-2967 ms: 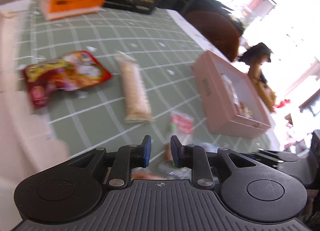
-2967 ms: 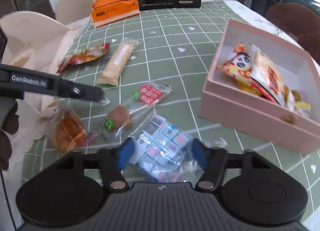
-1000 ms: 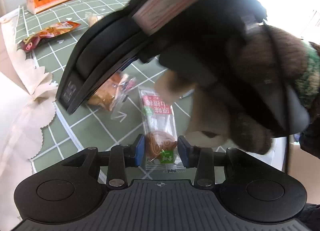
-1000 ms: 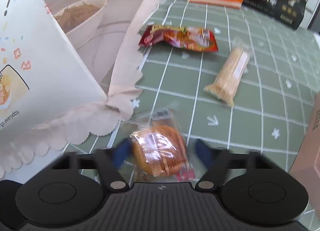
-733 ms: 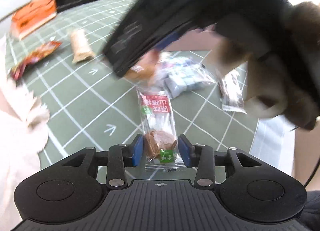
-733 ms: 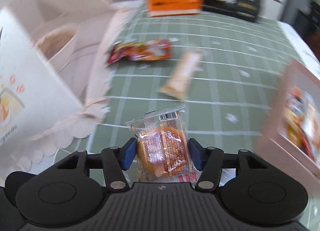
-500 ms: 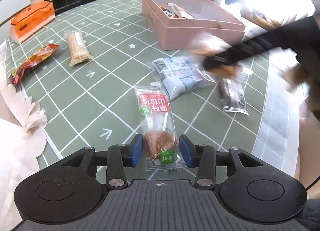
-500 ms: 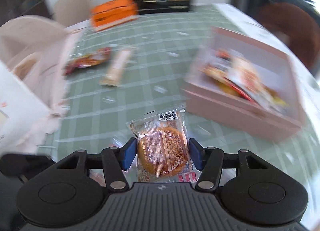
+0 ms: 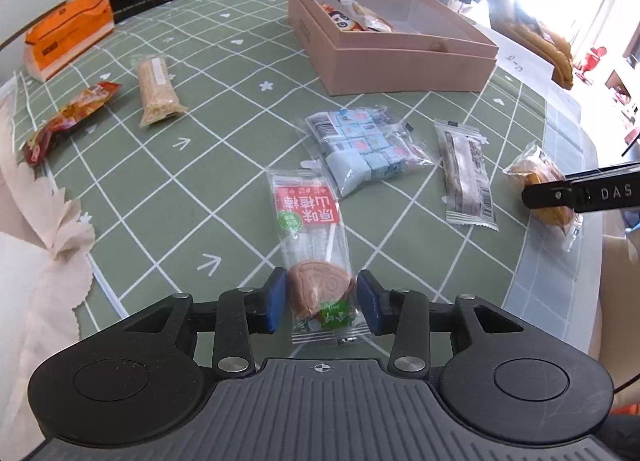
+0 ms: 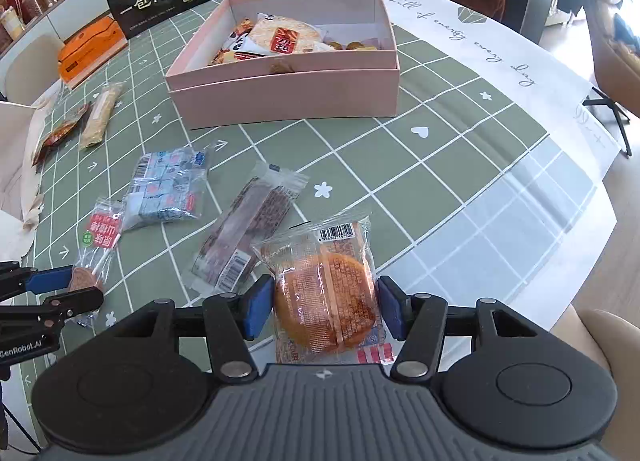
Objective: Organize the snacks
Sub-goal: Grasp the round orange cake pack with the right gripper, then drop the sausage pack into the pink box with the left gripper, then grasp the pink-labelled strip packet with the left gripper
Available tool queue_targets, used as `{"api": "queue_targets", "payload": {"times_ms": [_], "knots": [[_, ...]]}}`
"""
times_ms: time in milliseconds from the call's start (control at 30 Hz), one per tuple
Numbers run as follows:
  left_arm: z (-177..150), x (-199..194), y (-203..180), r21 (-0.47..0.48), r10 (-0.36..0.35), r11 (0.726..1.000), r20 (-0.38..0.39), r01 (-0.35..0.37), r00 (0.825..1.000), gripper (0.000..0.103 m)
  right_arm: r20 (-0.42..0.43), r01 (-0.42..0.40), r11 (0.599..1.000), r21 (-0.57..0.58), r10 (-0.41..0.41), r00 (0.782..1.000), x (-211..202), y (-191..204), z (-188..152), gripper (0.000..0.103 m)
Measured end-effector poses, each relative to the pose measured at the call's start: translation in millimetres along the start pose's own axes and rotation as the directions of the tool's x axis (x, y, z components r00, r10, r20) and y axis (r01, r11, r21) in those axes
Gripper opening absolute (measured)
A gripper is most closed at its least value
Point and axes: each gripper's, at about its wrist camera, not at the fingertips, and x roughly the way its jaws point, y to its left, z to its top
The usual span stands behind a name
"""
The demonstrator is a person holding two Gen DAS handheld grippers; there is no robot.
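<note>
— On the green grid-patterned tablecloth (image 10: 400, 165), what does each tool hold?

— The right gripper (image 10: 326, 307) is clamped on a clear-wrapped round orange cake (image 10: 326, 301). The left gripper's (image 9: 322, 299) jaws have just been closing, its pads against a clear packet with a red label and a brown disc lollipop (image 9: 316, 257).

— Surroundings?

— An open pink cardboard box (image 10: 288, 95), part filled with snacks, stands beyond. Between it and the grippers lie a bag of blue wrapped cubes (image 10: 166, 189) and a brown bar in clear wrap (image 10: 244, 235). A pale long biscuit pack (image 9: 156, 91) and a red crinkled packet (image 9: 68, 119) lie well apart to the left.
</note>
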Motion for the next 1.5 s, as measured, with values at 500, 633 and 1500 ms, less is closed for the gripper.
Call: {"api": "queue_targets", "payload": {"times_ms": [500, 633, 1500], "knots": [[145.9, -72.1, -8.0, -0.011, -0.158, 0.984, 0.380, 0.175, 0.911, 0.011, 0.097, 0.013, 1.000, 0.008, -0.013, 0.995, -16.9, -8.7, 18.4, 0.056], [137.9, -42.0, -15.8, 0.048, -0.166, 0.986, 0.299, 0.159, 0.940, 0.012, 0.124, 0.023, 1.000, -0.009, -0.022, 0.992, -22.2, -10.0, 10.0, 0.056], [27.4, 22.6, -54.5, 0.237, 0.038, 0.969, 0.122, -0.067, 0.992, 0.041, 0.112, 0.111, 0.994, 0.017, -0.113, 0.987, 26.2, -2.1, -18.1, 0.097]]}}
